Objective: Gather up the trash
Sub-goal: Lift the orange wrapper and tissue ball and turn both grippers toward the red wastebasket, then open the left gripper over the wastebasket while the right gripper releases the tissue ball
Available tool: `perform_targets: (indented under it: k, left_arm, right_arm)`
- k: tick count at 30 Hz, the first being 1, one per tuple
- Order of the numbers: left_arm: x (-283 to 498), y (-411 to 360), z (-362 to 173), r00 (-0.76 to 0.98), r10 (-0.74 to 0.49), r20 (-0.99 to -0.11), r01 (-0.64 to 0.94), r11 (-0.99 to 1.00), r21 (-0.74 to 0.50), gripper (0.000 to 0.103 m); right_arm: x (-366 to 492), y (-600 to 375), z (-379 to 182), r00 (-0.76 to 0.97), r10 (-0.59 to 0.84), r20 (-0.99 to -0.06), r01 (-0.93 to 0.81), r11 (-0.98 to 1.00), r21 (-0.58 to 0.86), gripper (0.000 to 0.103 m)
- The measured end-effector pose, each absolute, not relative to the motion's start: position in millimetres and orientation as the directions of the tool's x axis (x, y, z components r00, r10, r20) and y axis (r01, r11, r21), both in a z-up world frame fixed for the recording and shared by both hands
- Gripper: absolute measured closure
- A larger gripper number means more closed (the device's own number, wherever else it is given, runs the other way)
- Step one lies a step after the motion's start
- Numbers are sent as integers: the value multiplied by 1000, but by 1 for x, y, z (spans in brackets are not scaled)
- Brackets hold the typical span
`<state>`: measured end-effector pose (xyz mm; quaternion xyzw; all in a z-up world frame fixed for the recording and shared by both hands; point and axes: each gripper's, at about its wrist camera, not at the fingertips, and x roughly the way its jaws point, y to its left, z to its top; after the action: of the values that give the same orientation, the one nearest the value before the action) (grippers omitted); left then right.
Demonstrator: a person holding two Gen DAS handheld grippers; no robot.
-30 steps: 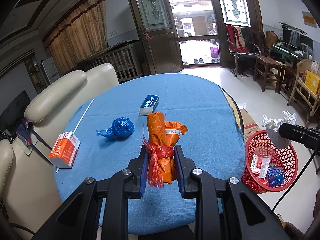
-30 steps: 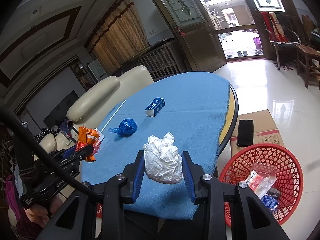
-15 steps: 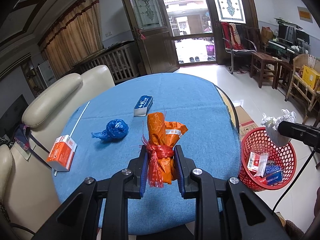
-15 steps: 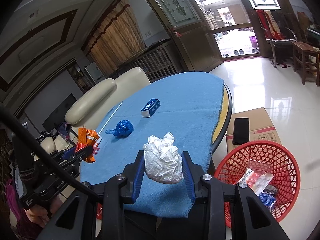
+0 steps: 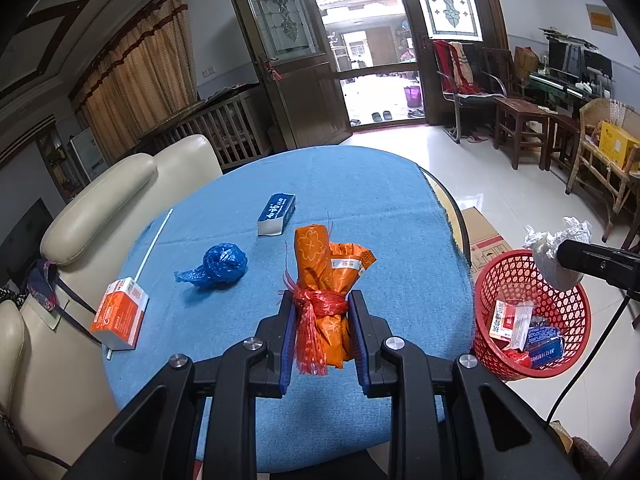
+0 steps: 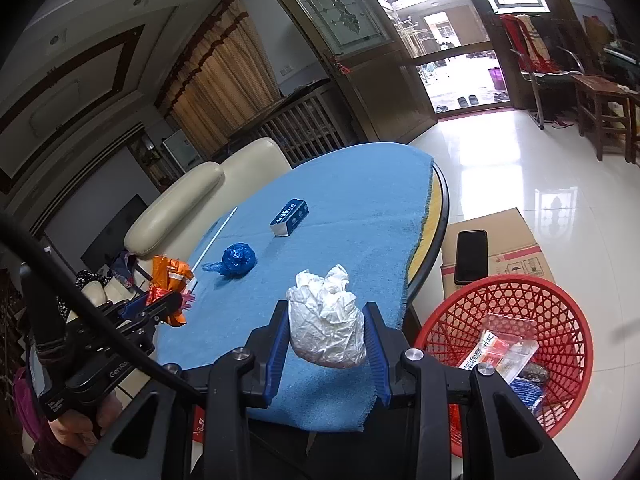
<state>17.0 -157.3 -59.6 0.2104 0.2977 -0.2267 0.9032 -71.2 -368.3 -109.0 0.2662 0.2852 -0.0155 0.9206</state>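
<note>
My left gripper (image 5: 321, 308) is shut on an orange wrapper bundle (image 5: 326, 268) tied with red netting, held above the near part of the blue-clothed round table (image 5: 360, 200). My right gripper (image 6: 326, 320) is shut on a crumpled white plastic wad (image 6: 328, 320), over the table's near right edge; the left wrist view shows that wad (image 5: 554, 252) hanging above the red mesh basket (image 5: 500, 276). The basket (image 6: 460, 312) stands on the floor and holds several packets. On the cloth lie a blue plastic ball (image 5: 222, 264), a blue box (image 5: 277, 214) and an orange carton (image 5: 120, 312) with a straw.
Cream armchairs (image 5: 100, 192) crowd the table's left side. A cardboard box (image 6: 516, 236) with a black phone (image 6: 471, 256) on it sits on the floor beyond the basket. Wooden chairs and stools (image 5: 520, 120) line the right wall. A hand (image 6: 80, 424) grips the left tool's handle.
The right gripper with the white wad has drifted slightly toward the basket, which now looms larger in its view. The left gripper and its orange bundle stay put.
</note>
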Motion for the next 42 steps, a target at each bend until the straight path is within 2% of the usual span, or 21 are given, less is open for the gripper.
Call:
perform_targets:
  k: [42]
  left_arm:
    - [-12, -228, -67, 687, -317, -653, 622, 721, 305, 77]
  right_arm:
    - [-116, -430, -134, 836, 57, -546, 299, 787, 540, 64]
